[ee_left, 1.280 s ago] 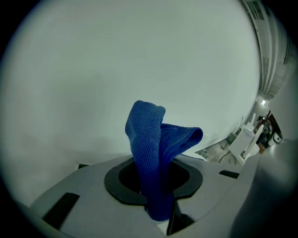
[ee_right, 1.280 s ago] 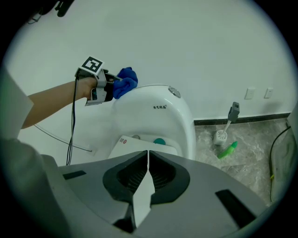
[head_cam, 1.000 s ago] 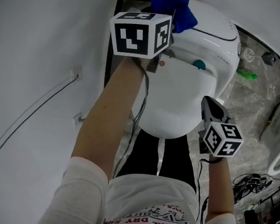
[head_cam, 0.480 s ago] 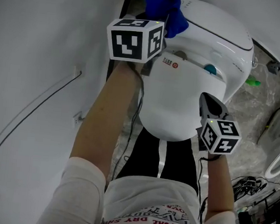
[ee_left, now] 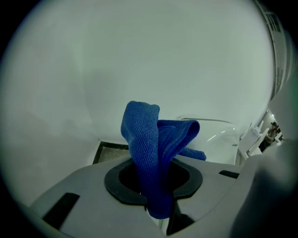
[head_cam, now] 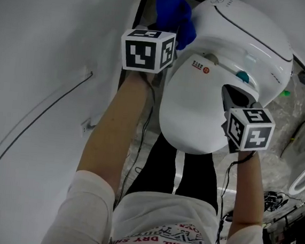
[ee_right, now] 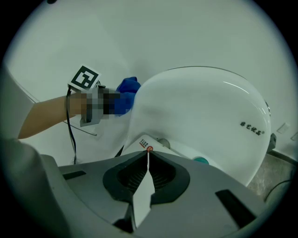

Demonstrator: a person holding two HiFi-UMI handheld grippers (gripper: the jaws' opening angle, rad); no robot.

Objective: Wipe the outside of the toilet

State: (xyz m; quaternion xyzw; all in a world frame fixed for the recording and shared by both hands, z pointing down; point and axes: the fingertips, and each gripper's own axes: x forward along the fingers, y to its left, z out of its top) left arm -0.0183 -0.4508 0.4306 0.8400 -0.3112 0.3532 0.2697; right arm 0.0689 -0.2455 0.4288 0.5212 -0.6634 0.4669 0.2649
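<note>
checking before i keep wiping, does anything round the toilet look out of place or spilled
Nothing on the toilet looks damaged or spilled; its lid is down. The clutter is on the floor to its right: a small green object and a tangle of dark cables.

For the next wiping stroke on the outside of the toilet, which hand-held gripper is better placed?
Left. The left hand-held gripper is shut on the blue cloth beside the toilet; the right hand-held gripper is shut and empty.
</note>
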